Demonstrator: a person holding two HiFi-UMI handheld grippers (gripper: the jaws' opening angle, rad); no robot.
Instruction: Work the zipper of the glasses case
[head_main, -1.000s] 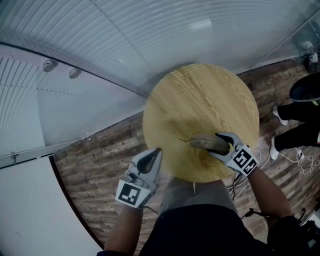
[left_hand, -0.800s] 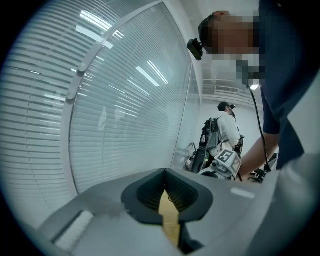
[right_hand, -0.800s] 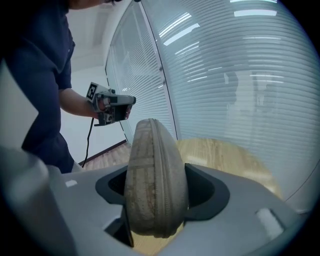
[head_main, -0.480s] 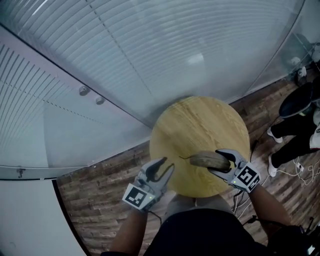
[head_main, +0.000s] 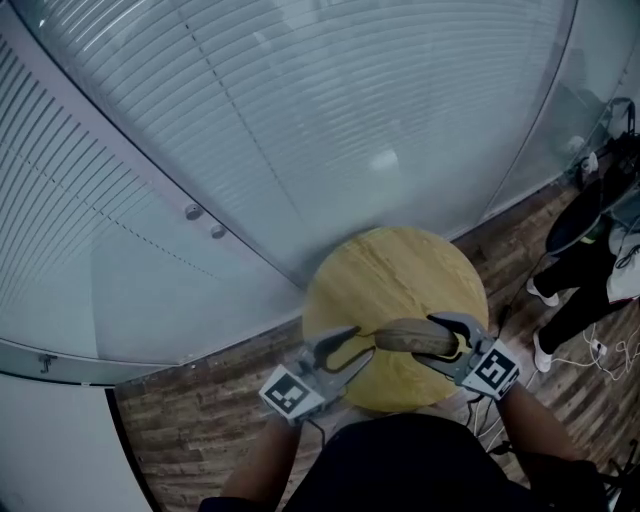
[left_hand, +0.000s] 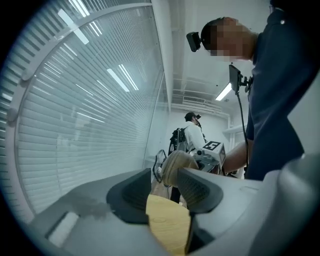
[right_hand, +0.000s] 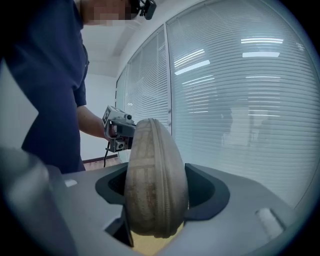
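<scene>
The zipper slider cannot be made out in any view. The rear end of the tan, oval, woven-fabric glasses case (head_main: 410, 338) is hidden between the jaws of the right gripper (head_main: 445, 342); its dark moulded pads stand wide and press on both flanks, holding the case over the near part of the round light-wood table (head_main: 400, 270), with the zipper seam (right_hand: 161, 190) running along the curved rim. The left gripper (head_main: 350, 352) has just been opening its jaws, which stand partly apart with nothing between them, tips just short of the case's free end
</scene>
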